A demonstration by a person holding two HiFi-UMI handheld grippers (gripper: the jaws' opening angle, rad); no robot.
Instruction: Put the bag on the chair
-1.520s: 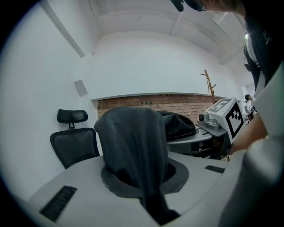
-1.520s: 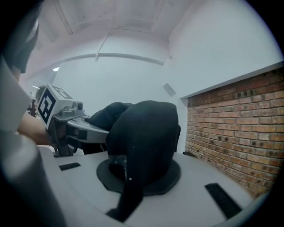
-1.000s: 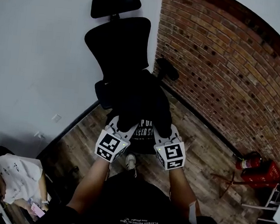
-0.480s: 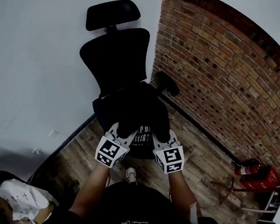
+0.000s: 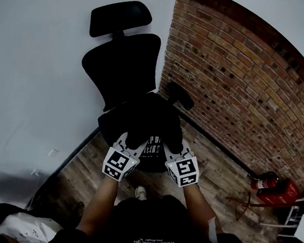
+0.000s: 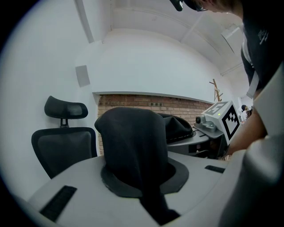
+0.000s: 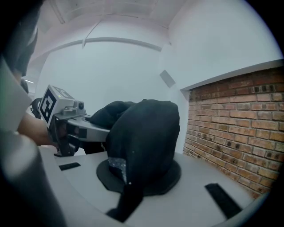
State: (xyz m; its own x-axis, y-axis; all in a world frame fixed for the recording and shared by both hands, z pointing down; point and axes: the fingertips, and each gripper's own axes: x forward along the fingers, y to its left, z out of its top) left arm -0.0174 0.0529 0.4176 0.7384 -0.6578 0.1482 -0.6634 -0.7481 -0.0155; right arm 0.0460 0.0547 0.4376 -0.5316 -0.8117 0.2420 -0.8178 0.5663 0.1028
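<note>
A black cloth bag (image 5: 153,140) with white print hangs between my two grippers, in front of the seat of a black office chair (image 5: 122,66) with a headrest. My left gripper (image 5: 129,138) is shut on the bag's black fabric (image 6: 133,150), which bulges up over its jaws. Black fabric (image 7: 146,142) of the bag also covers the jaws of my right gripper (image 5: 172,143), which is shut on it. The left gripper view shows the chair's backrest (image 6: 62,148) at the left and the right gripper's marker cube (image 6: 224,119) at the right.
The chair stands in a corner between a white wall (image 5: 32,79) and a brick wall (image 5: 241,90). Its armrest (image 5: 181,94) juts out towards the bricks. A red fire extinguisher (image 5: 267,181) lies on the wooden floor (image 5: 222,169) at the right. A seated person is at bottom left.
Both grippers and the bag have moved a little closer to the chair's seat. The view has shifted, so the person at bottom left has slid mostly out of sight.
</note>
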